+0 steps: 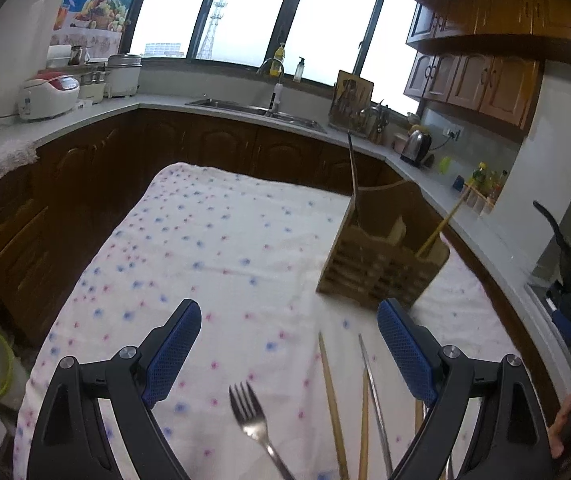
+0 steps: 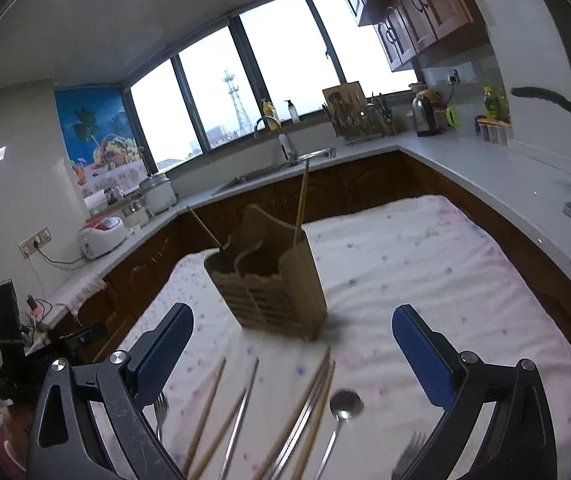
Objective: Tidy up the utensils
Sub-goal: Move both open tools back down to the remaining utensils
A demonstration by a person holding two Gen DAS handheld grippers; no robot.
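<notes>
Both the left gripper (image 1: pixel 289 328) and right gripper (image 2: pixel 292 330) gape empty over a fork (image 1: pixel 251 420), spoon (image 2: pixel 345 404) and chopsticks (image 2: pixel 313 396) lying loose just before the wooden holder (image 2: pixel 273 280), where only two sticks stand, so most sorting remains.

White tablecloth (image 1: pixel 213 240) dotted blue and pink, brown wooden holder (image 2: pixel 273 292) (slatted), blue-padded tool (image 2: pixel 292 344)

Slatted matt wooden caddy (image 2: pixel 273 292) on soft printed cloth (image 2: pixel 425 280); glossy metal fork (image 1: pixel 251 420) and spoon (image 2: pixel 345 404), matt wooden chopsticks (image 1: pixel 331 404).
</notes>
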